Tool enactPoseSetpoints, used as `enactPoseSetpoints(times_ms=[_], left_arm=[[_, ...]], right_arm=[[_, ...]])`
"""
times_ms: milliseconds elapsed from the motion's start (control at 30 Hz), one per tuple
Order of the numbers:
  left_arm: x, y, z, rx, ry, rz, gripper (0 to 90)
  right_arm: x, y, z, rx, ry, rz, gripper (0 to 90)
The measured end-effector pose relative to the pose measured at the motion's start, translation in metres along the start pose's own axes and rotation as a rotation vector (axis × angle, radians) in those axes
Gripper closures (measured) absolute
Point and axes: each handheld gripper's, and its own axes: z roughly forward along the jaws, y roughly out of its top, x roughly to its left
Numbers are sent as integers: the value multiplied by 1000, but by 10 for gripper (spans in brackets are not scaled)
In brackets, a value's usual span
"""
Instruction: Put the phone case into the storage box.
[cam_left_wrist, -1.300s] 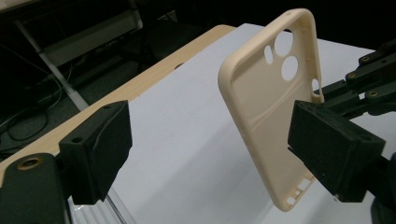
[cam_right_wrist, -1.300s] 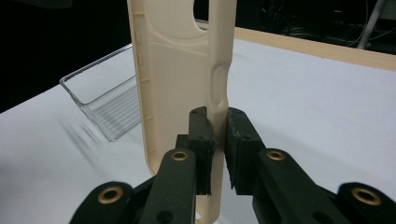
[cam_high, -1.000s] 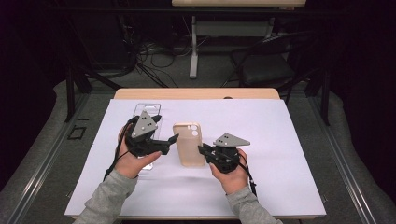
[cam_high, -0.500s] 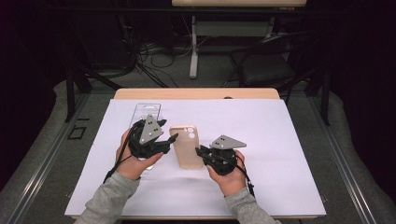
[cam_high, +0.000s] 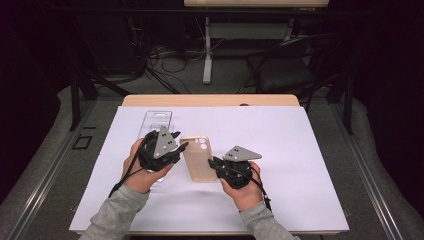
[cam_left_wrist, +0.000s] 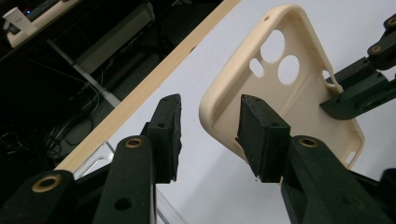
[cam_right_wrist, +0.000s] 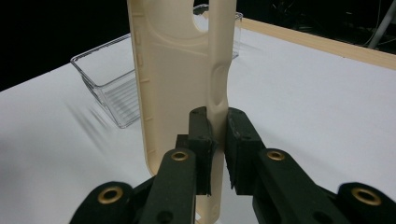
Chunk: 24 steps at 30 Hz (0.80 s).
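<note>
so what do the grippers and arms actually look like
Both grippers, left gripper and right gripper, are black with two blocky jaws, brass-coloured rivets at the joints and dark pads. Each carries a grey three-cornered plate on top and trails a black cable. The person wears grey sleeves.

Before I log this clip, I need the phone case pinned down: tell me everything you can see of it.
The phone case is cream and matte, rubbery-looking, and empty, with round camera holes near its far end and a raised rim. It is held above the white sheet, hollow side toward the left gripper. The right gripper pinches one side wall. The left gripper straddles the opposite edge; its jaws have just been closing, one pad inside the hollow, the other outside, apparently not yet touching.
</note>
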Motion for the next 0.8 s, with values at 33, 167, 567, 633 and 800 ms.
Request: enactPoseSetpoints(times_ms=[33,167,567,633,800], left_arm=[[-1,0,0,3,1,7,622],[-2,0,0,12,3,18,651],[-2,1,0,19,10,34,706],[-2,1,0,20,9,32,715],[-2,0,0,16,10,28,730]], right_arm=[[0,0,0,0,0,0,817],[1,0,0,1,2,-2,817],[2,0,1,7,7,-6,817],[2,-1,1,7,7,-6,817],[2,-1,1,5,11,-4,817]])
